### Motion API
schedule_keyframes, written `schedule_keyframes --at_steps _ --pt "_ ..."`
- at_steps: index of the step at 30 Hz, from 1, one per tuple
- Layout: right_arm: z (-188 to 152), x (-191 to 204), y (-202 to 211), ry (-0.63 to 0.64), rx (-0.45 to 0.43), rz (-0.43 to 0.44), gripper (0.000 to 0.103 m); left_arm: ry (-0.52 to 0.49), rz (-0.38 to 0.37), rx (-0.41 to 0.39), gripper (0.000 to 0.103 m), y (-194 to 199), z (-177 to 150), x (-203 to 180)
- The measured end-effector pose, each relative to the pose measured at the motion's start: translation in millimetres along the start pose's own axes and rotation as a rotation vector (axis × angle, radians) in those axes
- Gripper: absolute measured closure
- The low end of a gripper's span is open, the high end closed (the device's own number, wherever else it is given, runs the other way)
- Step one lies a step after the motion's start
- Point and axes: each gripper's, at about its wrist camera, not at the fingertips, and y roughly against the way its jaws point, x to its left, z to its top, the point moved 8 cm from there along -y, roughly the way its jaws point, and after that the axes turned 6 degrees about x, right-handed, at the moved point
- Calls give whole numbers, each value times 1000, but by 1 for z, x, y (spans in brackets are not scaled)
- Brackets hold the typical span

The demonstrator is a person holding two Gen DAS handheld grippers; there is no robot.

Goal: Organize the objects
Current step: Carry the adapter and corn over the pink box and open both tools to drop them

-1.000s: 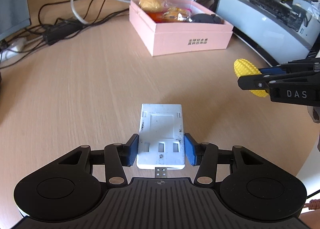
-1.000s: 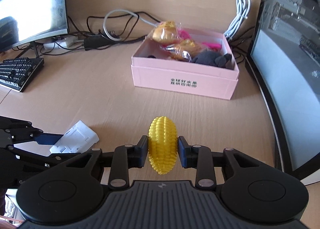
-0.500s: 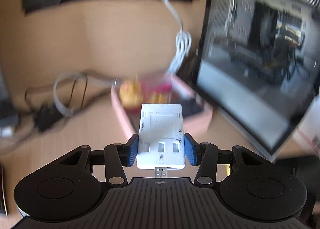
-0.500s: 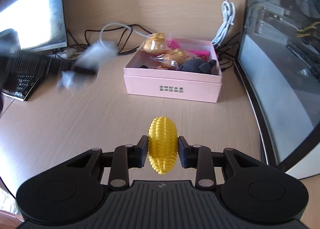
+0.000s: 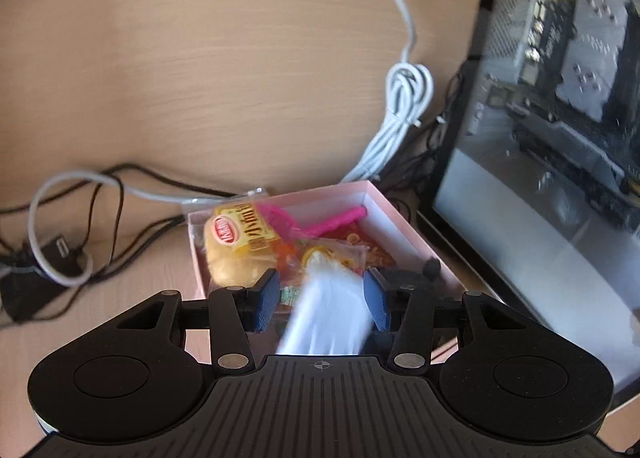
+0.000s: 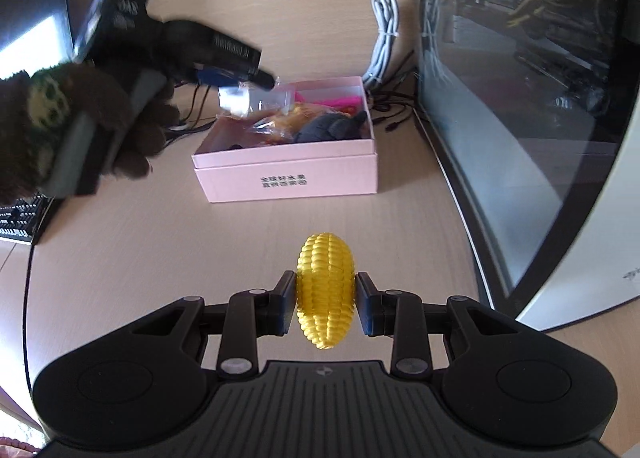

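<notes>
In the left wrist view my left gripper (image 5: pixel 320 298) hangs over the open pink box (image 5: pixel 404 226). A white plastic plate (image 5: pixel 328 310) sits between its closing jaws, tilted and blurred. A gap shows between the plate and the left blue pad (image 5: pixel 266 300). From the right wrist view, the left gripper (image 6: pixel 240 78) is above the box's (image 6: pixel 288 174) far left corner, with the white plate (image 6: pixel 234 100) dangling under its tips. Above the desk in front of the box, my right gripper (image 6: pixel 326 298) is shut on a yellow toy corn cob (image 6: pixel 326 290).
The box holds wrapped buns (image 5: pixel 236 246), a pink toy (image 5: pixel 320 220) and a dark plush (image 6: pixel 332 126). A glass-sided computer case (image 6: pixel 520 98) stands to the right. A white cable bundle (image 5: pixel 404 106) and black cables (image 5: pixel 100 218) lie behind. A gloved hand (image 6: pixel 60 118) and a keyboard (image 6: pixel 16 218) are at left.
The left gripper lifted the white plate off the desk and carried it over the pink box. The plate, straight in the jaws before, now sits tilted and blurred. The right gripper shifted slightly with the corn.
</notes>
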Motion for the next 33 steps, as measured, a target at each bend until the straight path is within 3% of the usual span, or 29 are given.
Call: schedule_keyframes --at_steps 6,12,17,20,26,27,28,30,33 --pt "3 -8 -7 17 18 6 72 120 -10 -38 52 31 -14 30" --pt "19 -5 -21 48 25 27 72 201 -9 47 52 65 -85 54" --pt "68 5 -30 41 -22 58 72 177 -43 169 53 83 -157 35" --pt "119 13 -34 63 -97 60 72 177 -72 182 53 98 -182 25" --pt "217 17 -60 76 -236 -30 70 236 -59 180 53 111 -196 36" --pt "228 16 -66 72 -241 -37 56 246 -48 176 53 113 -196 41" --pt "236 13 -72 63 -237 -48 50 260 -35 172 53 114 -196 47" --pt "241 7 -75 36 -239 -74 49 287 -13 165 53 114 -194 56" --pt "219 4 -69 45 -221 -38 49 319 5 163 53 109 -185 69"
